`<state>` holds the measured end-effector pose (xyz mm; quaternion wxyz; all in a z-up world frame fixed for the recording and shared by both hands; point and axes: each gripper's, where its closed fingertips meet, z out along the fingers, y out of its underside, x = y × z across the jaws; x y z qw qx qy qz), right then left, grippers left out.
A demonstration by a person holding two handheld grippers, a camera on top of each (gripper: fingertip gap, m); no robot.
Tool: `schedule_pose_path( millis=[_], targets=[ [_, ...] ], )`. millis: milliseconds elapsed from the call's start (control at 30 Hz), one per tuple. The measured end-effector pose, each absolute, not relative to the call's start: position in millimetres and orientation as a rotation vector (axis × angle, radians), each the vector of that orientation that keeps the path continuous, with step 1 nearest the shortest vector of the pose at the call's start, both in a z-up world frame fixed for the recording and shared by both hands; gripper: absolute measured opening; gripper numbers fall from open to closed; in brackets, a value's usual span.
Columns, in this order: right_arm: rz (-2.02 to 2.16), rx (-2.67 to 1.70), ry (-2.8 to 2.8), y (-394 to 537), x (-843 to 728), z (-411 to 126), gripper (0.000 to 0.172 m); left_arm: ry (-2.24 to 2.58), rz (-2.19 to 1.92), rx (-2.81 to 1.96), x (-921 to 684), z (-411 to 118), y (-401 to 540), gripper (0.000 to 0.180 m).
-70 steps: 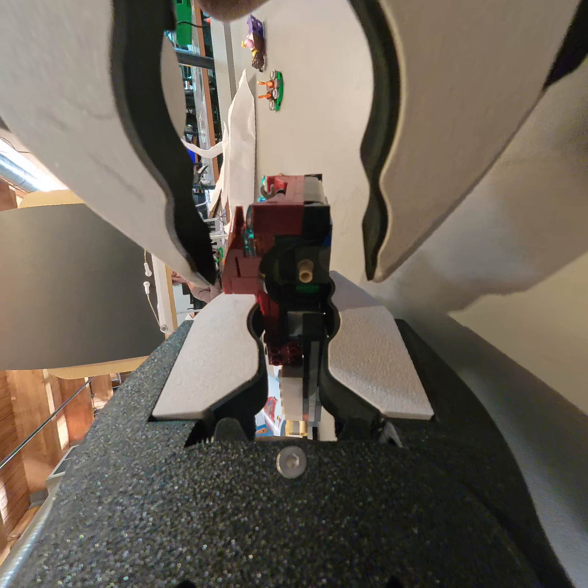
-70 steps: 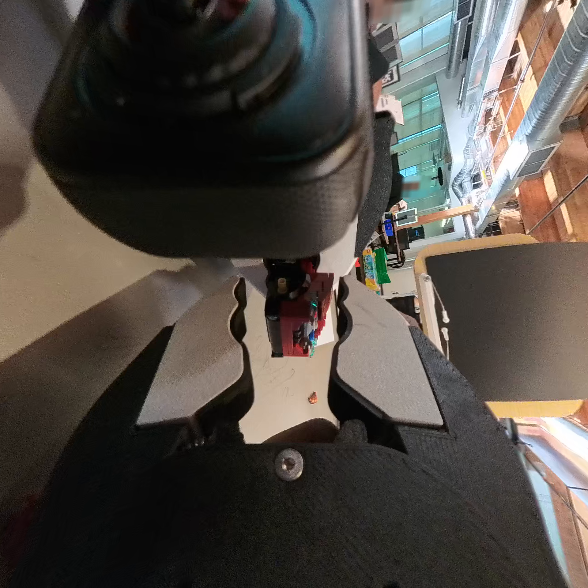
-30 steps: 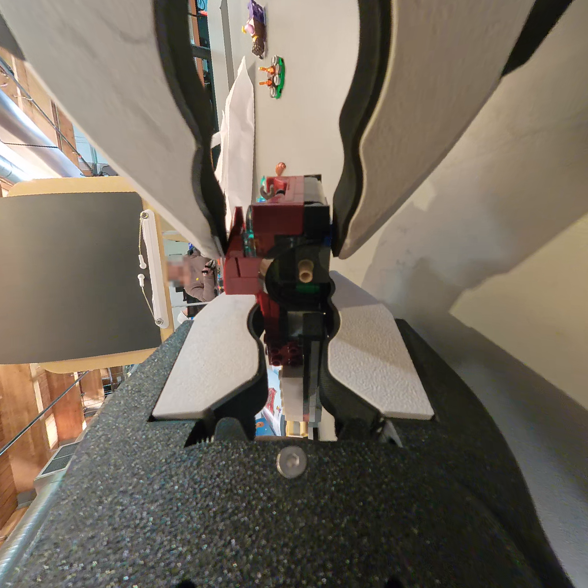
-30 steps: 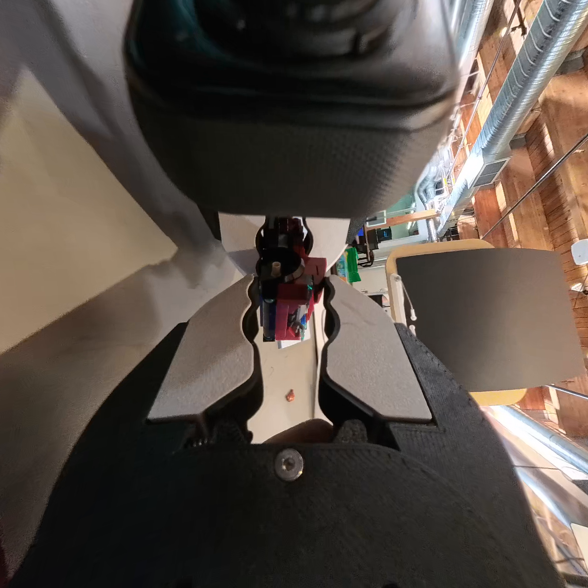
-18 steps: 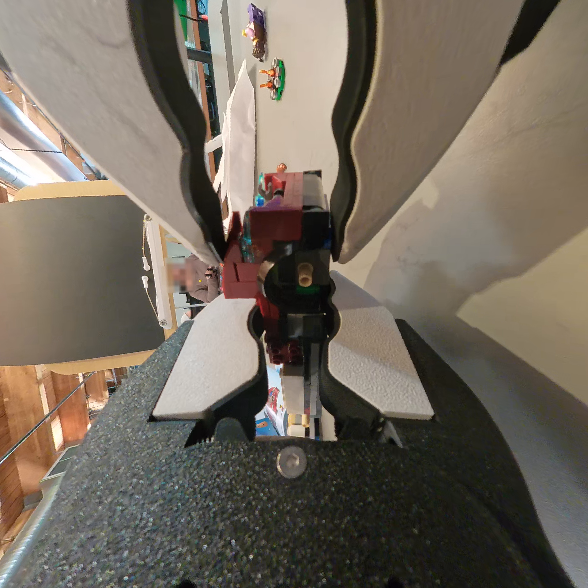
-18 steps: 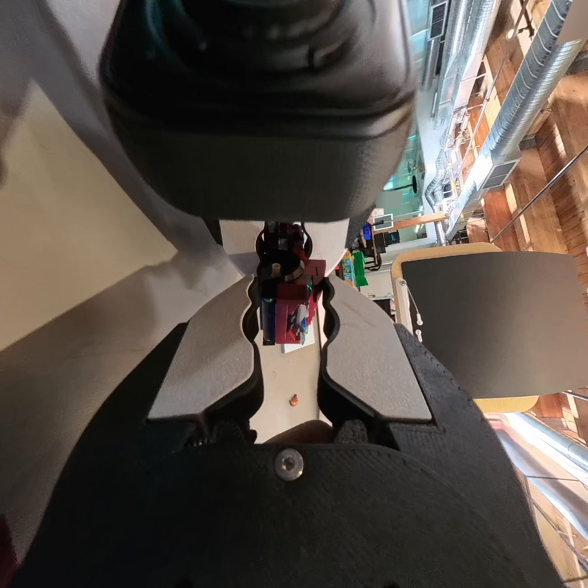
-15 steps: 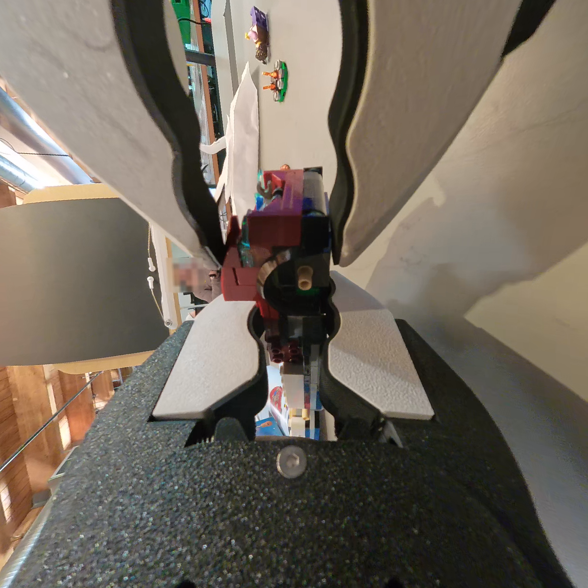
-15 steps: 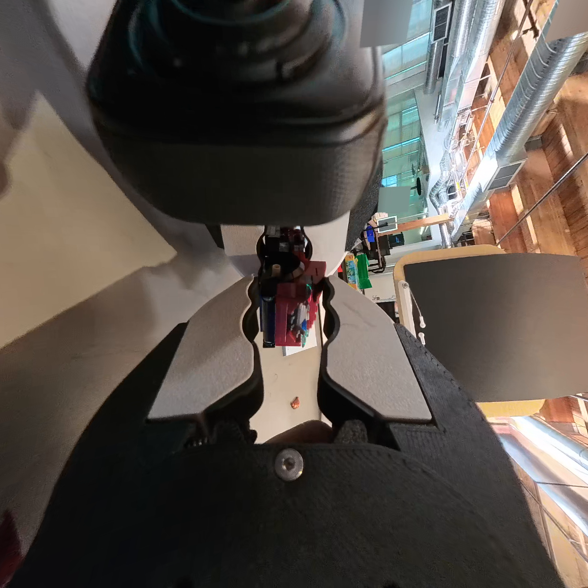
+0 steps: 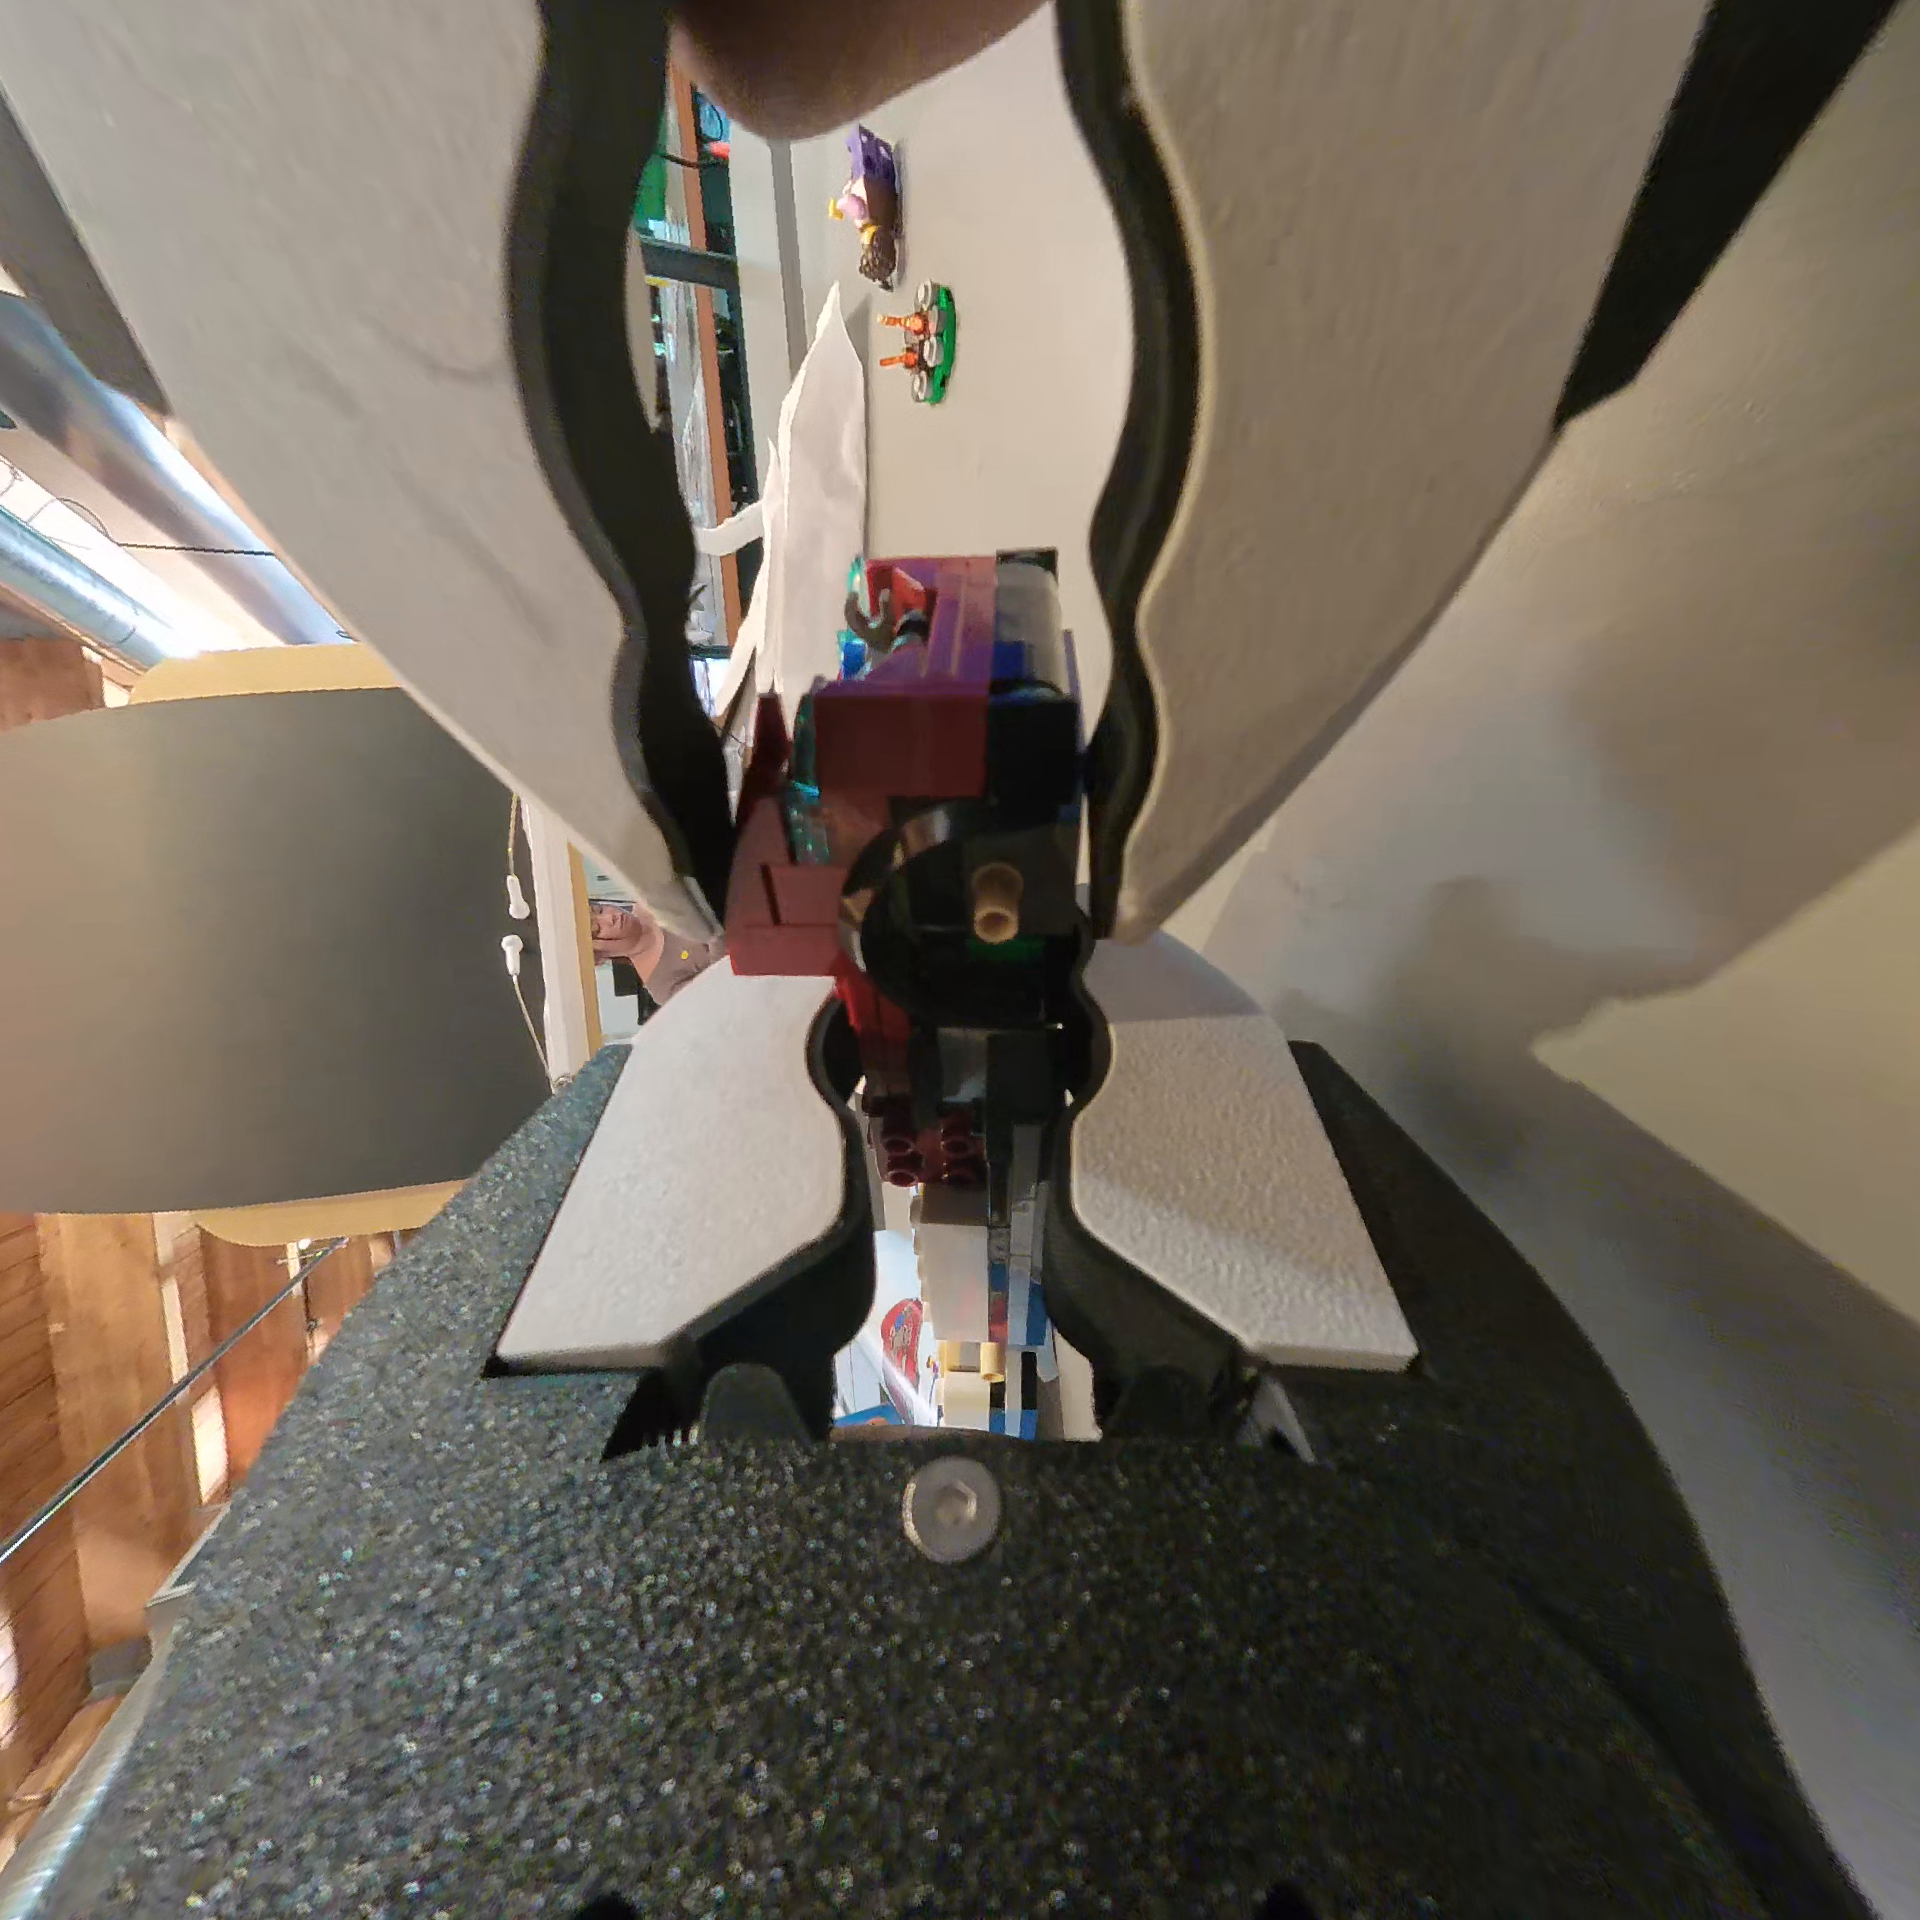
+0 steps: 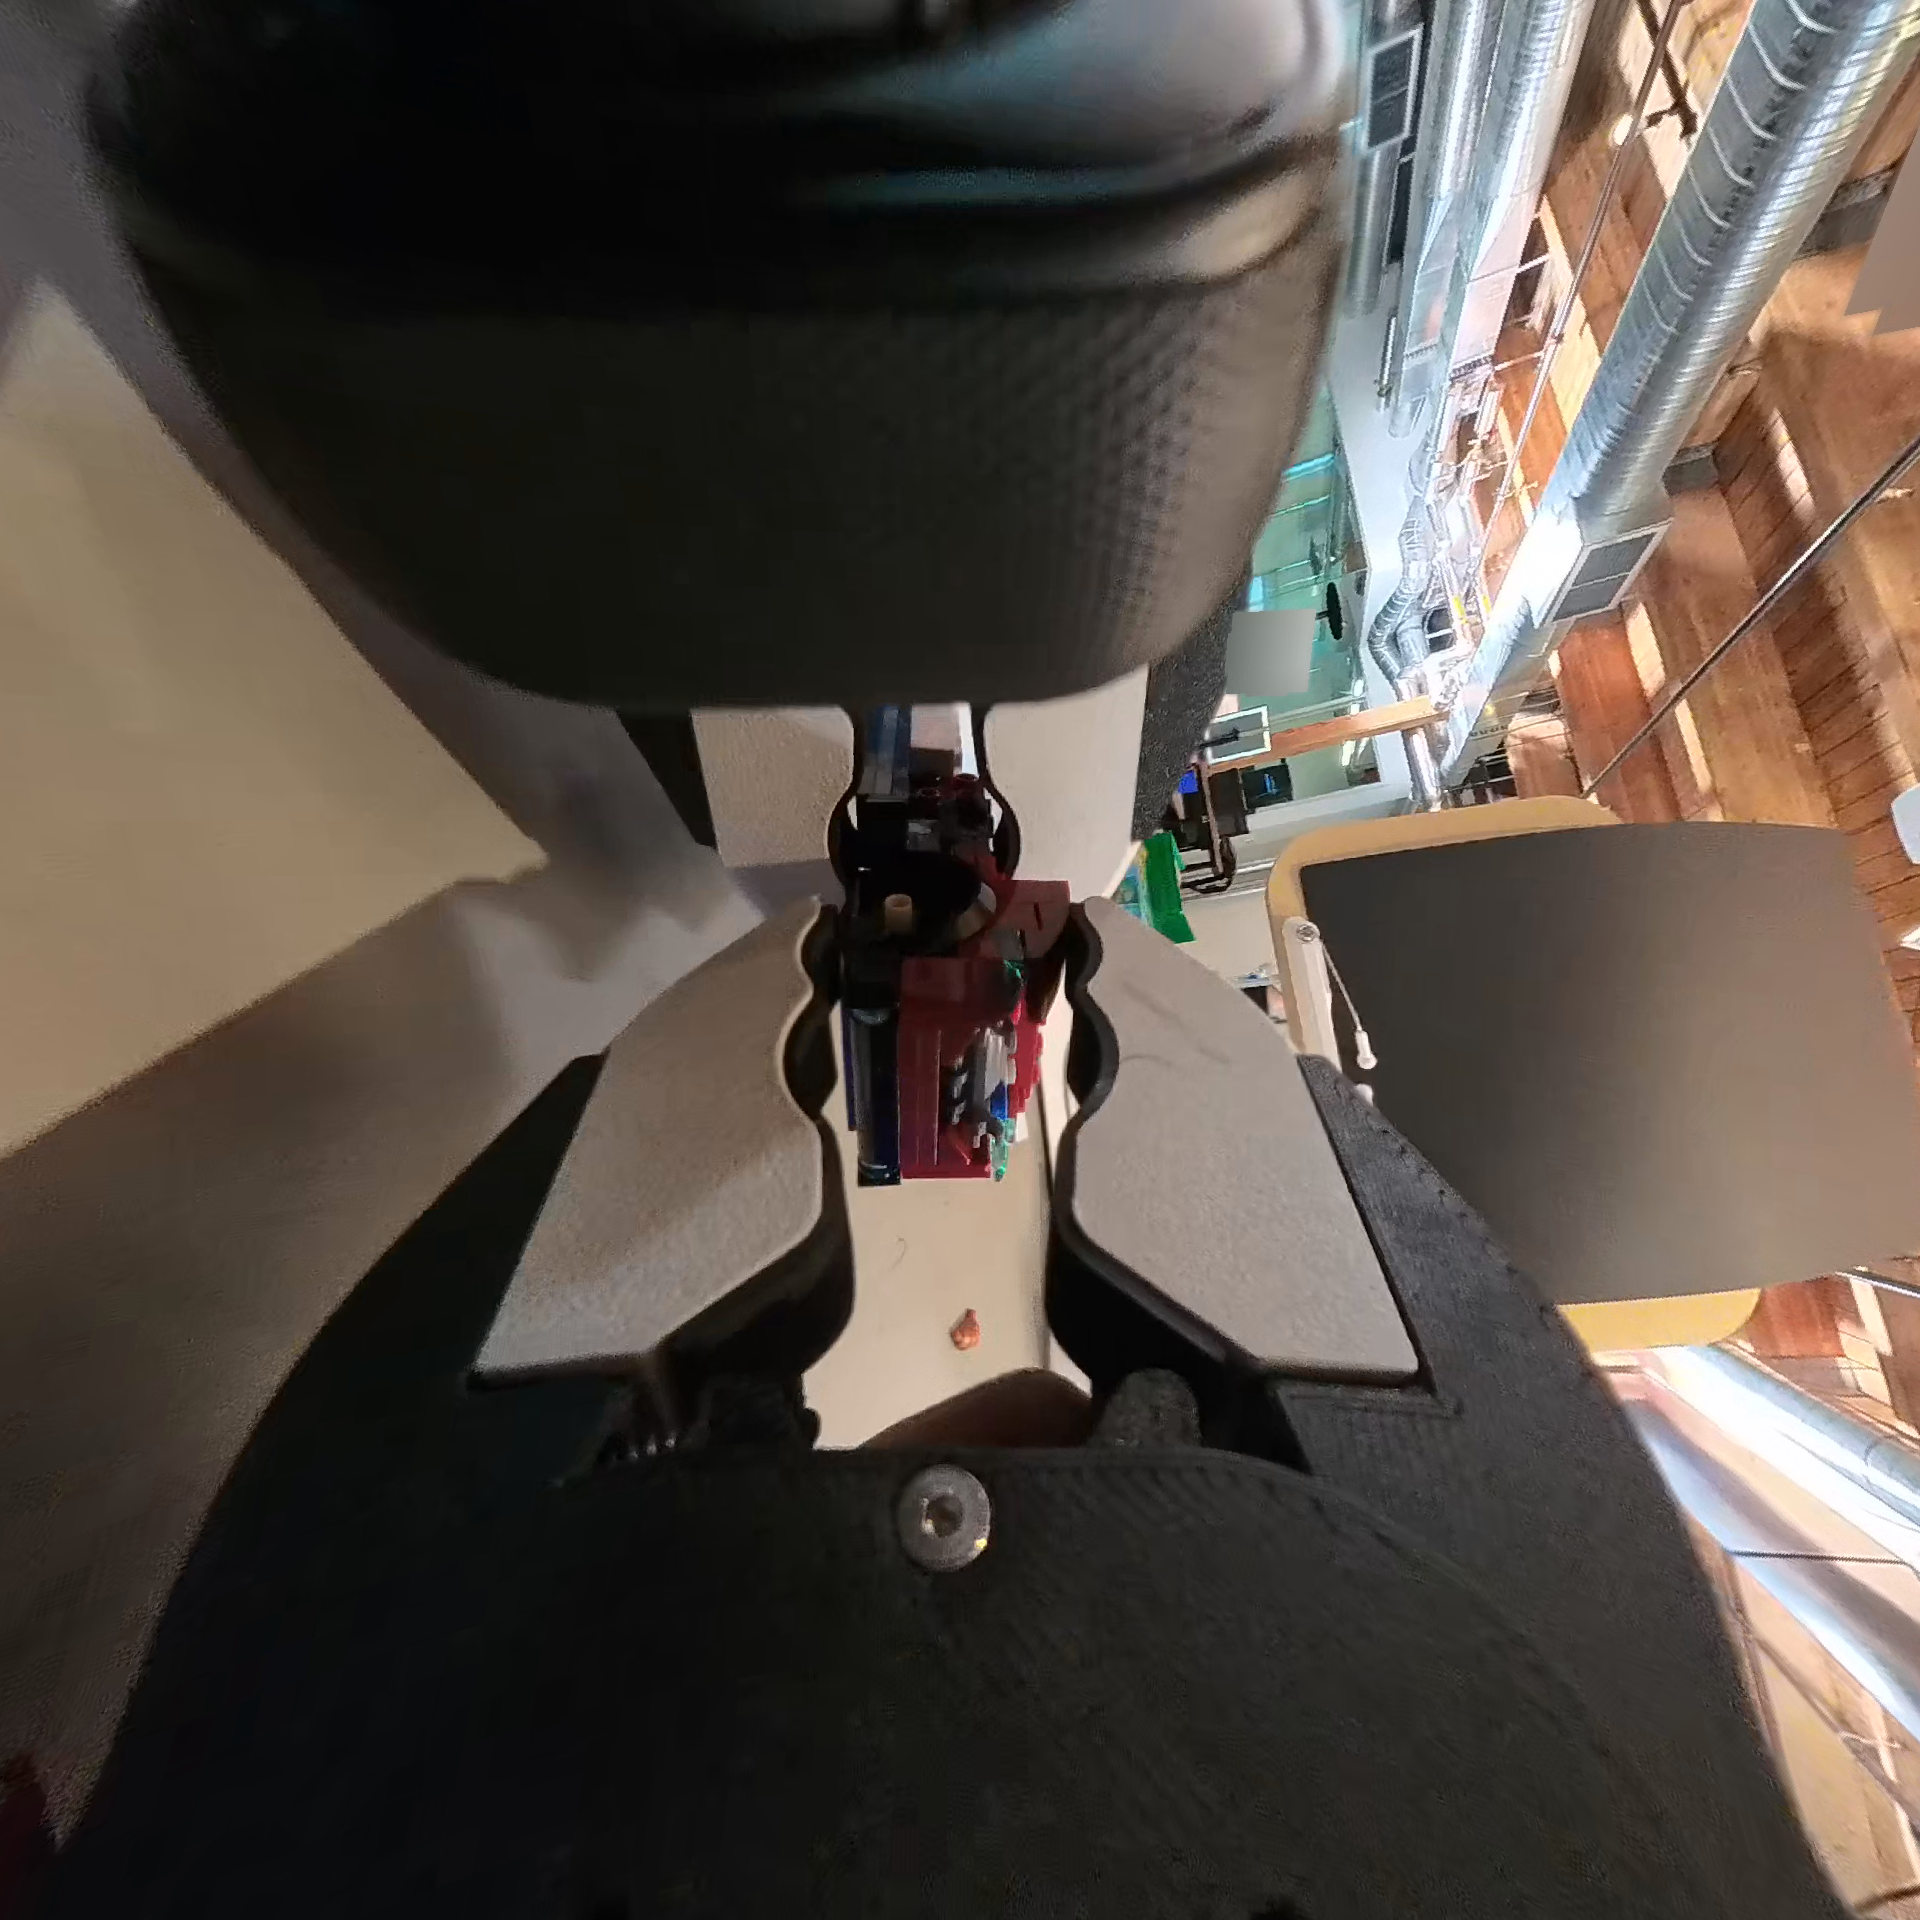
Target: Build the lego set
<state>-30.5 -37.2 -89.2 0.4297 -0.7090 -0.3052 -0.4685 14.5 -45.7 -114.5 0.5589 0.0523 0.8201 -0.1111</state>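
Left gripper (image 9: pixel 961 1023) pinches the near end of a dark red and black toy brick model (image 9: pixel 914 831), both pads pressing its black section. We find the right gripper (image 10: pixel 945 971) facing it from the opposite side, its fingertips closed onto the model's far, red portion at the tips. The model's long axis runs straight along the line joining the two grippers, so each holds one end and neither is nearer. It is held clear above a pale tabletop (image 9: pixel 1018 364), on which lie a sheet of white paper (image 9: pixel 821 457), a small green brick piece (image 9: pixel 930 348) and a purple one (image 9: pixel 873 223). A small orange bit (image 10: pixel 966 1328) lies below. Beyond, we note a dark chair back (image 10: pixel 1579 1039), brick walls and ceiling ducts (image 10: pixel 1704 239).
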Motion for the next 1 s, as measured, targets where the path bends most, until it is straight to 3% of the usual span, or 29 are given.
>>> schedule_pose_path(
  millis=[1000],
  targets=[
    [-1.139, -1.718, -0.686, -43, -32, -78, 0.044, 1.92, -0.421, 0.033, 15, -116, -42, 0.035]
  ],
)
